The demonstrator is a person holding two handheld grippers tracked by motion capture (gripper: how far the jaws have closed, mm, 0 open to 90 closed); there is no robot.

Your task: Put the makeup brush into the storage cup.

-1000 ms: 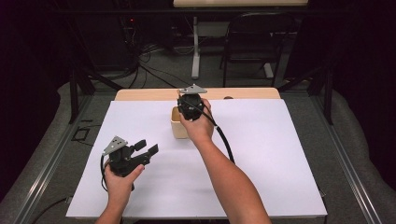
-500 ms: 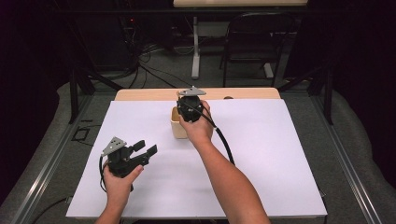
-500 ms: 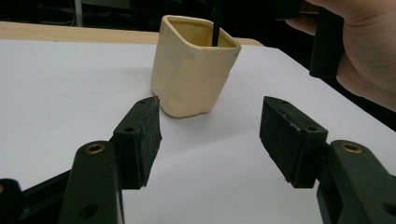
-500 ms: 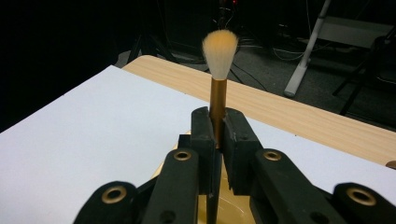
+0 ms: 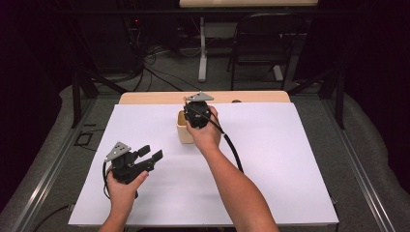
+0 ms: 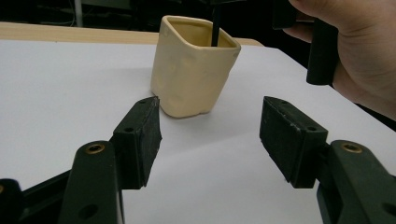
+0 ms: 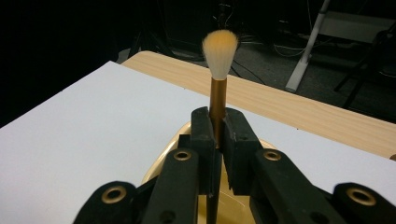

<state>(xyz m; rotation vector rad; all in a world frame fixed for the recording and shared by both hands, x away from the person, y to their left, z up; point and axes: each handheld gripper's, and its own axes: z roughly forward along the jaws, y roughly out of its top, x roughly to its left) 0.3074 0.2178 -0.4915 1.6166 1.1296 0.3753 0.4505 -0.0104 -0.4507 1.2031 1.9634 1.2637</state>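
Brush (image 7: 218, 88) is clamped in the right gripper (image 7: 217, 135), handle down inside the cream cup (image 6: 194, 65) at 12 o'clock on the table. Left gripper (image 6: 210, 135) is gaping, empty. Probably only a release is needed next.

Right tool (image 7: 218, 140) clamped, raised; left tool (image 6: 210, 135) low, jaws apart.

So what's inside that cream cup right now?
A brush stands in the cream cup, its dark handle going down past the rim while the right gripper jaws clamp its gold ferrule above. The cup's bottom and the handle's lower end are hidden by its walls.
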